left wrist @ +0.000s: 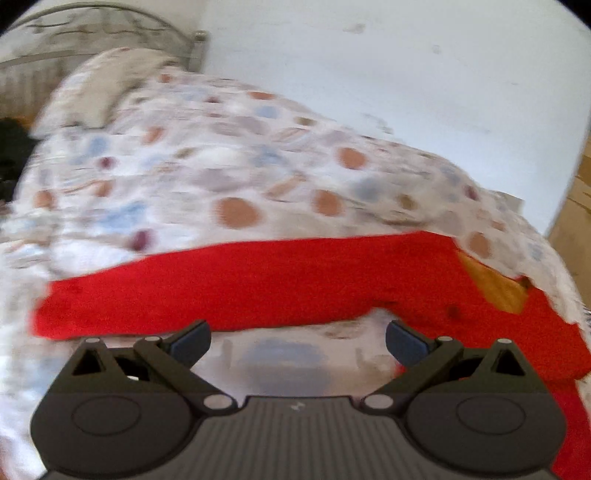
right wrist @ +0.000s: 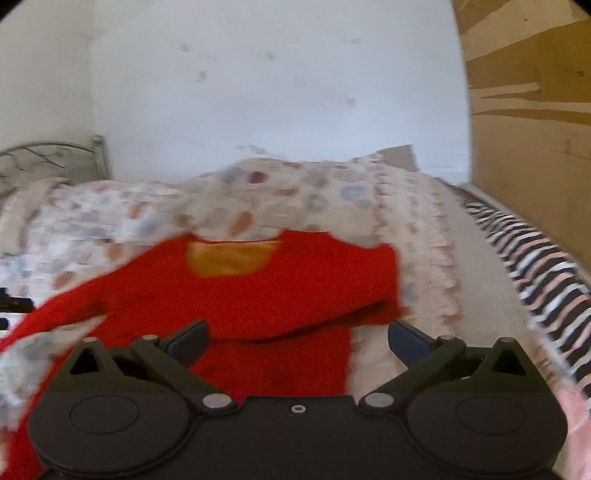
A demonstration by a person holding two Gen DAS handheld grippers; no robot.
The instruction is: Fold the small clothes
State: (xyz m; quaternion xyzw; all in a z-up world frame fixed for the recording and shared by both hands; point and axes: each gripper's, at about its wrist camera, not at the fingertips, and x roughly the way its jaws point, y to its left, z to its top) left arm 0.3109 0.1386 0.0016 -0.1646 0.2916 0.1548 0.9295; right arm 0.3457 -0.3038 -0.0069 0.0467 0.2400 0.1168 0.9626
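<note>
Standing wide apart and gripping nothing, the two blue-padded fingers of the left hand-held gripper are hovering just short of the near edge of a small red fleecy sweater, with a strip of patterned bedcover showing in the gap between them. The right hand-held gripper is likewise gaping empty, its fingers hanging above the lower body of the same red garment without pressing on it. The sweater is lying spread on a white quilted bedcover printed with orange, blue and maroon blobs; in the right wrist view its neck opening, showing a mustard-yellow inner lining, is facing away from the camera, one sleeve is lying doubled over across the chest toward the right, and the other sleeve is trailing off toward the lower left. In the left wrist view the garment is running as a long red band across the bed, the yellow lining peeking out at the right end. Both views are blurring, so finer folds cannot be told. Farther out, a pale pillow is resting by a grey curved metal headboard, a white scuffed wall is rising behind the bed, brown cardboard is leaning at the right, and a black-and-white striped cloth is lining the bed's right side.
</note>
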